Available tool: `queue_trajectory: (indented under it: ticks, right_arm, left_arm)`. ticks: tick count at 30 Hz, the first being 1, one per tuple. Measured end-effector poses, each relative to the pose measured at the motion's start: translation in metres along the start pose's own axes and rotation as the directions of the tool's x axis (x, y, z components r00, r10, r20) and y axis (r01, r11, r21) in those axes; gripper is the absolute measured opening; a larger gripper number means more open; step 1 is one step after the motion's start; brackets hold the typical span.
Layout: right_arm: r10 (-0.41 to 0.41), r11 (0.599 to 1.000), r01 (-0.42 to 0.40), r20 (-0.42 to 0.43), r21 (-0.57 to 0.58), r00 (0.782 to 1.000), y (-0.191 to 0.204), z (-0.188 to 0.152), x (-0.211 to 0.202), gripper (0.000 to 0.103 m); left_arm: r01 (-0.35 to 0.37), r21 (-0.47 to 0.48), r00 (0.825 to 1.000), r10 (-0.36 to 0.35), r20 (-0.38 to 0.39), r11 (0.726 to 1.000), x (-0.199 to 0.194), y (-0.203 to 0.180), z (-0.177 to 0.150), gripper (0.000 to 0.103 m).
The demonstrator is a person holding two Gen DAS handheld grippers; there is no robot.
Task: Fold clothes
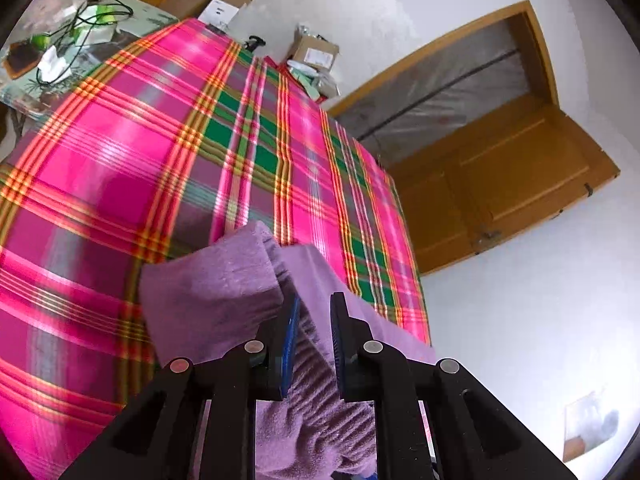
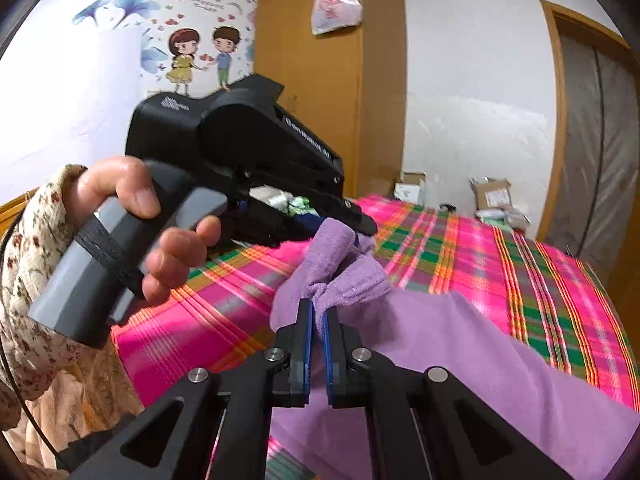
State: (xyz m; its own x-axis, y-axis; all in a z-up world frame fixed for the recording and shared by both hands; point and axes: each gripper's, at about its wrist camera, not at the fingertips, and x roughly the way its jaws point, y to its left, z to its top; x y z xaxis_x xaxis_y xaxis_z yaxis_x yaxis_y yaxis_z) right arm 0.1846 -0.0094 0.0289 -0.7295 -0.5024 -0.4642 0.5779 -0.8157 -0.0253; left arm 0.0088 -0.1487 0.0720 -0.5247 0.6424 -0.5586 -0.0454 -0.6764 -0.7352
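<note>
A purple knitted garment [image 1: 208, 296] lies on a bed with a pink plaid cover [image 1: 120, 168]. My left gripper [image 1: 314, 312] is shut on a bunched, ribbed edge of the purple garment, with cloth between its blue pads. My right gripper [image 2: 318, 316] is shut on another bunch of the same garment [image 2: 440, 344], which spreads right over the plaid cover [image 2: 540, 280]. In the right wrist view the left gripper's body [image 2: 240, 152], held by a hand, reaches the garment just beyond my right fingertips.
A side table [image 1: 24, 92] with cables and clutter stands at the far left of the bed. Cardboard boxes [image 1: 316, 54] lie past the bed's far end. A wooden door [image 1: 500, 184] and a wardrobe [image 2: 320, 88] stand by the walls.
</note>
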Motion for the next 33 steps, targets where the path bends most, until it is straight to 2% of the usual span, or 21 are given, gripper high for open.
queue_trajectory:
  ticks: [4, 11, 15, 19, 23, 25, 27, 33]
  right_arm:
    - [0.004, 0.999, -0.003, -0.036, 0.035, 0.999, -0.016, -0.013, 0.008, 0.005]
    - [0.039, 0.995, -0.028, -0.109, 0.098, 0.993, -0.038, -0.038, 0.014, 0.005]
    - [0.064, 0.991, -0.048, -0.127, 0.128, 0.990, -0.052, -0.045, 0.013, 0.005]
    - [0.090, 0.988, -0.071, -0.135, 0.135, 0.987, -0.065, -0.045, 0.010, 0.005]
    - [0.170, 0.963, -0.139, -0.119, 0.232, 0.978, -0.092, -0.040, 0.003, 0.008]
    - [0.200, 0.948, -0.161, -0.119, 0.275, 0.973, -0.105, -0.036, 0.005, 0.015]
    - [0.233, 0.929, -0.182, -0.124, 0.323, 0.965, -0.120, -0.031, 0.010, 0.038]
    - [0.315, 0.892, -0.226, -0.180, 0.391, 0.932, -0.141, -0.022, 0.045, 0.043]
  left_arm:
    - [-0.004, -0.005, 1.000, 0.004, 0.011, 1.000, 0.002, 0.000, -0.010, 0.015]
    - [-0.045, -0.031, 0.993, 0.048, 0.106, 0.999, -0.011, 0.016, -0.032, 0.015]
    - [-0.029, -0.089, 0.995, 0.038, 0.092, 0.996, -0.003, 0.032, -0.049, 0.015]
    - [-0.034, -0.095, 0.998, 0.040, 0.056, 0.995, 0.009, 0.038, -0.056, 0.015]
    - [-0.021, -0.095, 0.998, 0.026, 0.052, 0.995, 0.013, 0.039, -0.059, 0.015]
    - [-0.027, -0.090, 0.998, 0.032, 0.048, 0.996, 0.015, 0.040, -0.060, 0.015]
    - [-0.026, -0.088, 0.999, 0.030, 0.044, 0.996, 0.016, 0.042, -0.062, 0.015]
    - [-0.002, -0.095, 0.999, 0.006, 0.047, 0.995, 0.015, 0.048, -0.062, 0.015]
